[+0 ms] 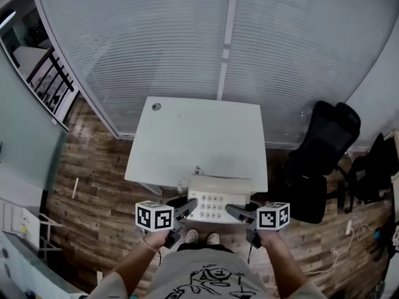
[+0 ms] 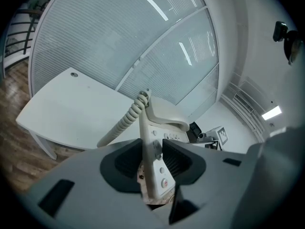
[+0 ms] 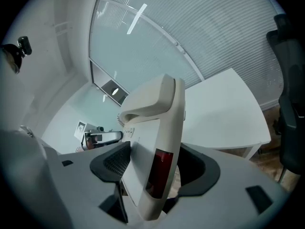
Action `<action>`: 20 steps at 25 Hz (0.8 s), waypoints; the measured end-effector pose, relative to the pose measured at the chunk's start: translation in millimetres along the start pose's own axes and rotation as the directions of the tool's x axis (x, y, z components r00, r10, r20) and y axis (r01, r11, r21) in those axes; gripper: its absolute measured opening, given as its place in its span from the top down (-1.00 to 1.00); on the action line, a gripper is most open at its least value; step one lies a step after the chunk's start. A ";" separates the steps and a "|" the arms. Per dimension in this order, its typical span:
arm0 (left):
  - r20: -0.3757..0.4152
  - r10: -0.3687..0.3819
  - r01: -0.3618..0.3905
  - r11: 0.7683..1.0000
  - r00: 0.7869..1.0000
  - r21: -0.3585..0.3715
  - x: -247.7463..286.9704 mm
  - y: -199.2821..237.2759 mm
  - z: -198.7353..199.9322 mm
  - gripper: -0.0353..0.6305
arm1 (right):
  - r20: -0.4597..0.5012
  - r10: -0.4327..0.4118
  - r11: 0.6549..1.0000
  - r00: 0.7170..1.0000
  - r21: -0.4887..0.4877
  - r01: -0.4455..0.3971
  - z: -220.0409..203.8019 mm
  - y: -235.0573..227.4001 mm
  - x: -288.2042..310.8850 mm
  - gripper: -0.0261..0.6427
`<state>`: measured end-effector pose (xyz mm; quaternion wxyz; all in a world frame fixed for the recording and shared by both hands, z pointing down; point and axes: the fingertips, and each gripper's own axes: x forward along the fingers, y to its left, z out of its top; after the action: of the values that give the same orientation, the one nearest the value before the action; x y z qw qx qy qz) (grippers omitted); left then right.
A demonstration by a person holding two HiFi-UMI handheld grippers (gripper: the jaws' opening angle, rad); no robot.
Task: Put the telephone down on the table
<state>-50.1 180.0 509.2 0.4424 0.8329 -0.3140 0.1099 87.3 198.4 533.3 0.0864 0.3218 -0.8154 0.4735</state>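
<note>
A cream telephone [image 1: 214,202] with a keypad and its handset on the far end hangs between both grippers at the near edge of the white table [image 1: 193,136]. My left gripper [image 1: 187,209] is shut on its left side, my right gripper [image 1: 235,212] on its right side. In the left gripper view the pads clamp the telephone's edge [image 2: 155,168] at my left gripper [image 2: 153,161], and a coiled cord [image 2: 126,120] trails toward the table [image 2: 71,109]. In the right gripper view the telephone's body [image 3: 162,142] fills my right gripper [image 3: 152,168]. Whether it touches the table I cannot tell.
A black office chair [image 1: 324,161] stands to the right of the table. A glass wall with blinds [image 1: 218,36] runs behind it. The table top has a small round hole [image 1: 156,106] at its far left corner. Cables [image 1: 349,242] lie on the wooden floor at right.
</note>
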 end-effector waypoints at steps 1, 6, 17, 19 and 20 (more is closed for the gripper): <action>0.001 0.001 -0.001 1.000 1.000 0.000 1.4 -1.0 0.2 0.51 | -0.001 0.001 1.000 1.000 0.001 -0.001 0.2 -1.5 -0.9 -0.03; 0.012 0.009 -0.009 1.000 1.000 -0.004 9.4 -9.7 -0.8 0.51 | -0.004 0.010 1.000 1.000 -0.003 -0.010 2.9 -8.5 -10.2 -0.03; 0.030 0.029 -0.028 1.000 0.999 -0.013 37.4 -32.6 -12.0 0.50 | -0.024 0.031 1.000 0.999 -0.002 -0.031 2.4 -34.9 -37.4 -0.03; 0.040 0.035 -0.034 0.999 0.999 -0.011 38.4 -34.4 -10.5 0.50 | -0.024 0.033 0.999 0.999 -0.007 -0.033 4.1 -35.8 -39.8 -0.03; 0.043 0.037 -0.037 0.999 0.998 -0.012 39.1 -35.5 -10.0 0.50 | -0.024 0.036 0.999 0.999 -0.006 -0.036 4.8 -36.1 -40.7 -0.03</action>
<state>3.3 186.1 509.3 0.4381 0.8266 -0.3393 0.0983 141.7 200.0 538.4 0.0888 0.3010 -0.8215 0.4761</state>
